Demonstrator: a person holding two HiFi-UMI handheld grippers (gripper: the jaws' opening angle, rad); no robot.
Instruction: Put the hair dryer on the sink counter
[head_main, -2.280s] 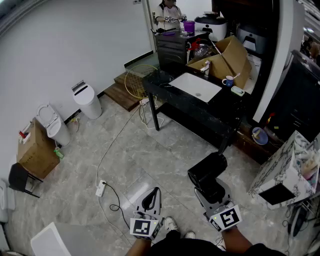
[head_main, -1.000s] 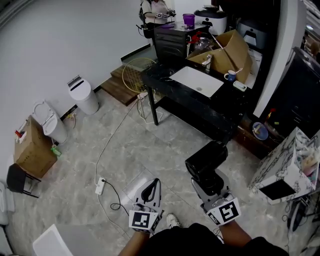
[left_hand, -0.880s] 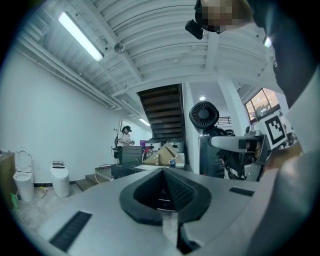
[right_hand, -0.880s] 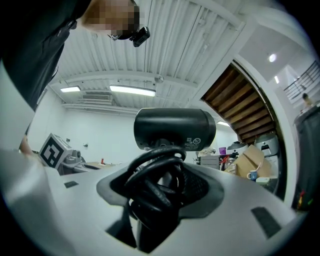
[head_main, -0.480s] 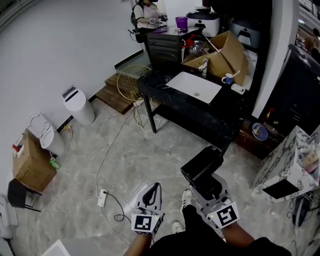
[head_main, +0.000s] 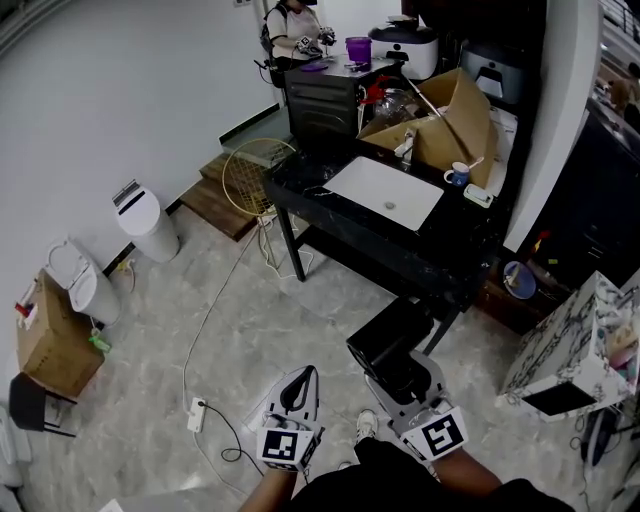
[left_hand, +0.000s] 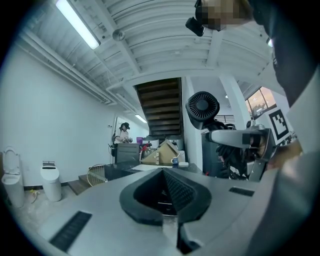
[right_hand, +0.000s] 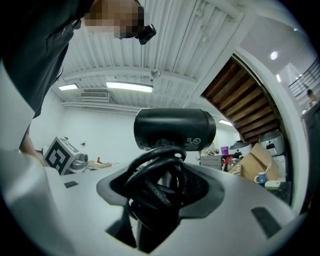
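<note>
- The right gripper (head_main: 401, 372) had its fingers clamped wide on the hair dryer (right_hand: 174, 129), gripping the handle and coiled cord (right_hand: 156, 186) together. The dryer sat over the floor, well short of the table (head_main: 398, 256).
- The left gripper (head_main: 299, 386) had its fingers closed together on nothing.
- This looked like the carrying step. The next move called for reaching the table and setting the dryer on bare black top beside the basin (head_main: 385, 190), clear of the mug (head_main: 457, 178).
- The cord hid the handle, and no plug could be made out.
</note>
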